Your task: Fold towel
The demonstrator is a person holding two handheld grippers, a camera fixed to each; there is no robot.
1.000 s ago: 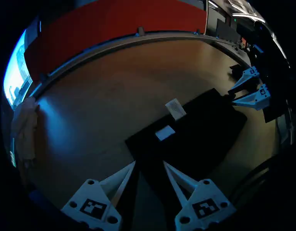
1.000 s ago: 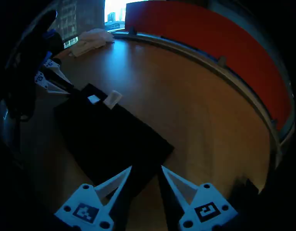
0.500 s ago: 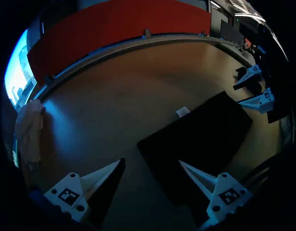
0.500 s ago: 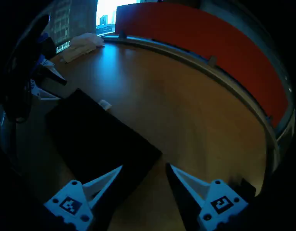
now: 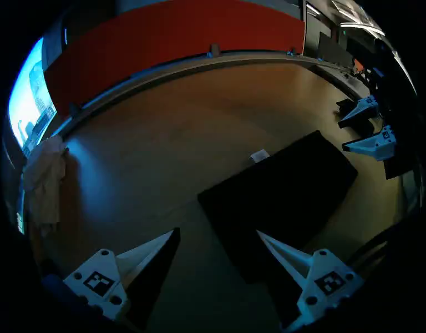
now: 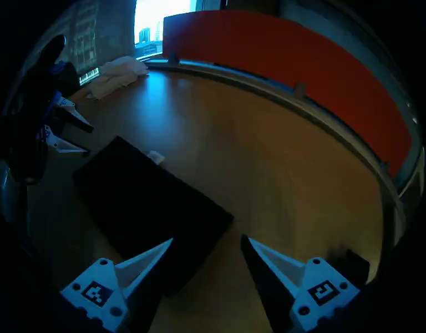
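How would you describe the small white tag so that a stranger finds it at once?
On the brown wooden table lies a black folded towel. At its edge facing the red wall panel, a small white tag shows: the one pale spot touching that dark cloth, far from the crumpled pale cloth by the window.

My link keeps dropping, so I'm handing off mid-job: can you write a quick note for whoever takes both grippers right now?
Left gripper: open, holding nothing, at one short end of the towel.
Right gripper: open, holding nothing, at the opposite end.
Towel: dark, flat on the wooden table as a compact rectangle, with a white tag peeking out at one long edge.
Done: it looks folded and lies free of both grippers.
Left: possibly one more fold, or just squaring the edges; the pictures cannot settle which.
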